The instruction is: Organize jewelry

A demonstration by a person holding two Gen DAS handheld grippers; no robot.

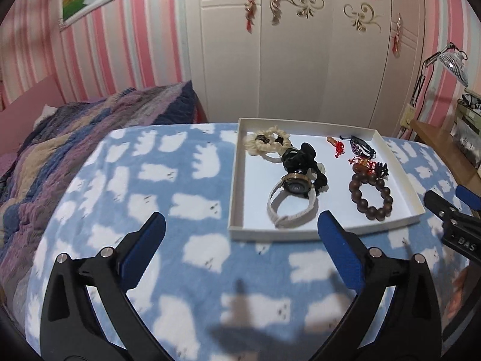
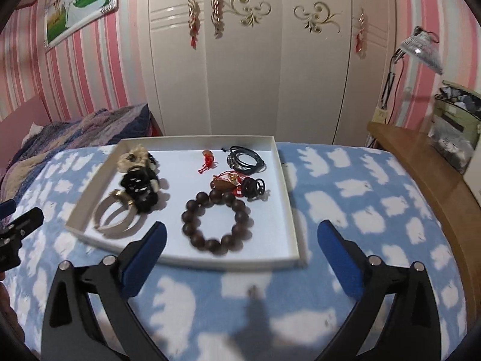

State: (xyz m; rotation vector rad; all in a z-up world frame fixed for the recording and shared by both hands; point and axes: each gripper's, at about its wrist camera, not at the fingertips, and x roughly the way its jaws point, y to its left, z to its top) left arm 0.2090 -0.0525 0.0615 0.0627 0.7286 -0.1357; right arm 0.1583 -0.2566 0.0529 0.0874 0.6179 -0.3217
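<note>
A white shallow tray (image 1: 236,180) (image 2: 296,225) lies on the blue cloud-print blanket and holds the jewelry. In it are a white-strap watch (image 1: 293,197) (image 2: 115,215), a dark wooden bead bracelet (image 1: 371,197) (image 2: 216,222), cream scrunchies (image 1: 266,141) (image 2: 133,156), a black hair clip (image 1: 300,155) (image 2: 139,188), a red knot charm (image 1: 338,147) (image 2: 207,161) and black cord bracelets (image 1: 362,147) (image 2: 245,159). My left gripper (image 1: 240,237) is open and empty, just before the tray's near edge. My right gripper (image 2: 240,246) is open and empty over the tray's near edge.
The blanket (image 1: 150,180) covers a table. A bed with a purple quilt (image 1: 75,138) lies to the left. A wooden desk (image 2: 421,162) with a lamp (image 2: 424,48) and boxes stands to the right. A white wardrobe (image 2: 246,60) fills the back.
</note>
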